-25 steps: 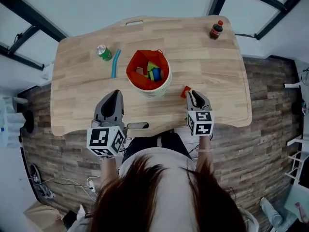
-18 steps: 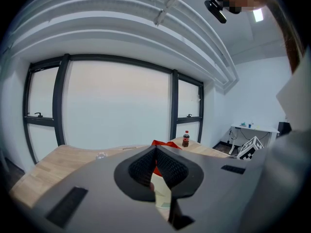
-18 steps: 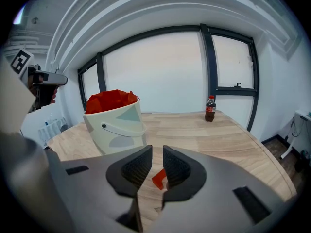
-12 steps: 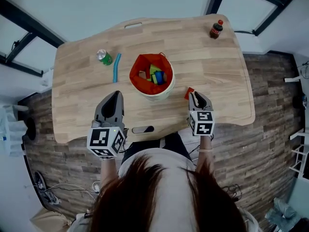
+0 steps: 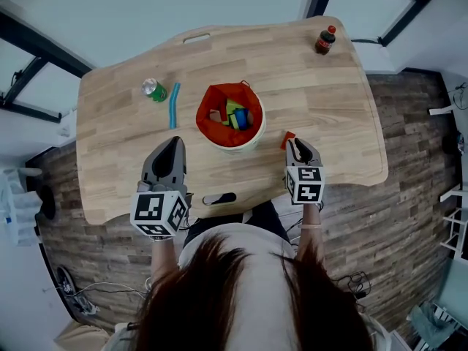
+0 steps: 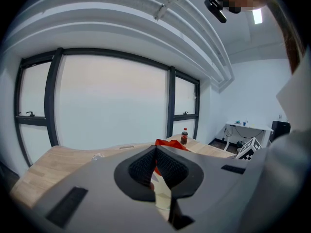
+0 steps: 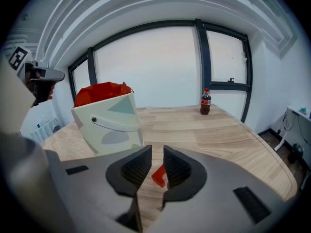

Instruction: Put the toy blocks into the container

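Red block [image 7: 158, 175]: on the bench [image 7: 228, 140], just ahead of your right hand-held gripper [image 7: 157, 155], whose jaws are slightly apart and unclamped. Container [image 7: 109, 118]: near, to its left. Left hand-held gripper [image 6: 155, 149]: jaws together, empty. Handling: straddle the block squarely before closing.

Soft, bright daylight floods in through the windows [image 6: 112, 101], which glare white; shadows on the bench [image 5: 322, 101] are faint. Fisheye bends every edge; the gripper views' corners go black.
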Demonstrator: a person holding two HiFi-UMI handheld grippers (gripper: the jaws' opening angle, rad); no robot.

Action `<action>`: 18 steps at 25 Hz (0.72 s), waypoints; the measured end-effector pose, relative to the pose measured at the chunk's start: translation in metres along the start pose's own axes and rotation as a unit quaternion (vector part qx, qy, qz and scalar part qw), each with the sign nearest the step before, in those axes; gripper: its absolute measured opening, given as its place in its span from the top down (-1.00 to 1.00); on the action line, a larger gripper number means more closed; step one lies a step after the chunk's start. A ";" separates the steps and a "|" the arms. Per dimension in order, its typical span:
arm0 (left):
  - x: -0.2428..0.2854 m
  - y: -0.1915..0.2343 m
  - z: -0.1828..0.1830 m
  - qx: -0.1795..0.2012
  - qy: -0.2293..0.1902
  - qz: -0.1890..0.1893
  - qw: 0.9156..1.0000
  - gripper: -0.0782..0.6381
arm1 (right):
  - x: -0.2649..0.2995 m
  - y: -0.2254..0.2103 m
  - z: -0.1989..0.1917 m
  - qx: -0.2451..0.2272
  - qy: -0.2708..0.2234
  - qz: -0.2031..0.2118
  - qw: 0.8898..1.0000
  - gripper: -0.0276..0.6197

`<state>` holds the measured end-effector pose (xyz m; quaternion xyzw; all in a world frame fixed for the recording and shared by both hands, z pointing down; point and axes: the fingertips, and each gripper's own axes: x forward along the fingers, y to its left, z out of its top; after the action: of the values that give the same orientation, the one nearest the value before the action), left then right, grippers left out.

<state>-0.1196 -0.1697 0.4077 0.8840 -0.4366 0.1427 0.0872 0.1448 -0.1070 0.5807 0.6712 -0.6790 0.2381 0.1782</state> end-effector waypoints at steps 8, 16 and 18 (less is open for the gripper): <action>0.010 0.007 0.001 0.004 0.007 -0.008 1.000 0.76 | 0.013 0.002 -0.007 0.013 0.016 -0.006 1.000 0.64; 0.017 0.014 -0.001 0.010 0.017 -0.012 1.000 0.76 | 0.026 0.002 -0.019 0.023 0.036 -0.016 0.999 0.60; 0.019 0.015 -0.002 0.011 0.020 -0.013 1.000 0.76 | 0.029 0.001 -0.023 0.028 0.042 -0.017 0.999 0.58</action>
<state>-0.1208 -0.1924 0.4159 0.8875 -0.4217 0.1638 0.0876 0.1408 -0.1183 0.6155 0.6766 -0.6526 0.2820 0.1918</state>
